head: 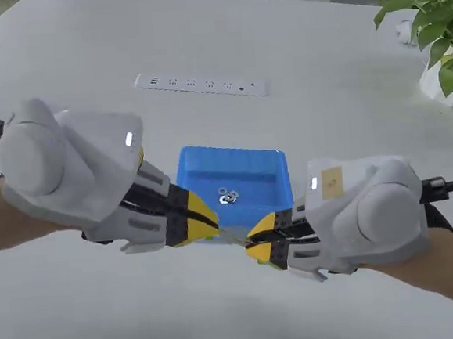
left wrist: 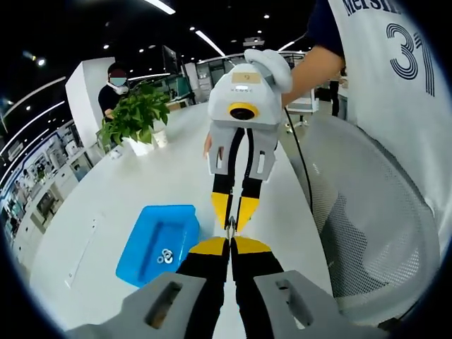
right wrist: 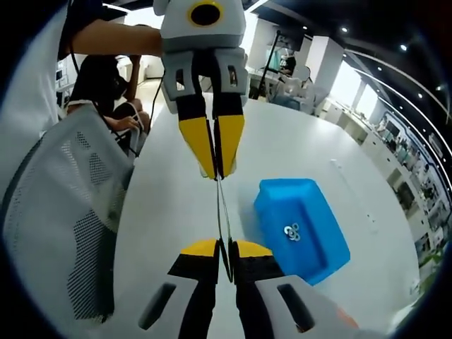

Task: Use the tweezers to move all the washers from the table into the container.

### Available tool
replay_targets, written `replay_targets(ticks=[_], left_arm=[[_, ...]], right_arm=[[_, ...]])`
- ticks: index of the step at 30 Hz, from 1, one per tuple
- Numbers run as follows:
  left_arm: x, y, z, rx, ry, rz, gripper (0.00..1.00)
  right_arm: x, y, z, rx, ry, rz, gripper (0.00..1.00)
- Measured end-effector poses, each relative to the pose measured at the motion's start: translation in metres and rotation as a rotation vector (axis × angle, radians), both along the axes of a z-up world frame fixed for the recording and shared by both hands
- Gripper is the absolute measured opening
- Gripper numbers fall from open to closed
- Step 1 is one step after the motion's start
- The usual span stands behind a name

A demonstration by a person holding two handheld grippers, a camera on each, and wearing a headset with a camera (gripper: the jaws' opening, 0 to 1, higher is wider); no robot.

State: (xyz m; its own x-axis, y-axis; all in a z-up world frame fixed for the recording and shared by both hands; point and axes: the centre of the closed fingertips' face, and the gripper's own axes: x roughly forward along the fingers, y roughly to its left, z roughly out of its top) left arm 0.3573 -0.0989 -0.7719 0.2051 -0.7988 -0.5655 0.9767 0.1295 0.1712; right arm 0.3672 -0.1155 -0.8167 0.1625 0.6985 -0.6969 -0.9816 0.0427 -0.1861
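left gripper (head: 207, 222) and right gripper (head: 256, 242) meet beside the blue container (head: 199, 168), each pinching an end of the tweezers (right wrist: 222, 212), likely a handover; washers (head: 228, 196) lie inside

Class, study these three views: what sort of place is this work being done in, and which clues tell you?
Probably an open-plan office or lab: a large white table with a power strip, a mesh office chair, and a potted plant.
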Motion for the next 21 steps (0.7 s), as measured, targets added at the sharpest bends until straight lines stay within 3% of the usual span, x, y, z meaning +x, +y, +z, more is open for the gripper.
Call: replay_targets(ticks=[8, 10, 12, 14, 15, 18, 21], left_arm=[[0.007, 0.010, -0.033, 0.034, 0.046, 0.041, 0.06], [0.011, 0.013, -0.044, 0.050, 0.090, 0.072, 0.06], [0.019, 0.018, -0.056, 0.096, 0.077, 0.096, 0.04], [0.022, 0.021, -0.066, 0.127, 0.106, 0.105, 0.04], [0.024, 0.018, -0.068, 0.125, 0.099, 0.097, 0.04], [0.024, 0.014, -0.075, 0.118, 0.120, 0.094, 0.04], [0.028, 0.014, -0.081, 0.121, 0.130, 0.122, 0.04]], right_arm=[[0.004, 0.005, -0.028, -0.094, 0.001, -0.023, 0.08], [0.008, 0.005, -0.036, -0.115, 0.008, -0.033, 0.08], [0.012, 0.005, -0.041, -0.131, 0.010, -0.041, 0.08], [0.018, 0.004, -0.047, -0.152, 0.009, -0.071, 0.08], [0.023, 0.003, -0.049, -0.154, 0.019, -0.084, 0.08], [0.028, 0.004, -0.051, -0.127, 0.053, -0.095, 0.08], [0.029, 0.002, -0.056, -0.154, 0.036, -0.064, 0.08]])
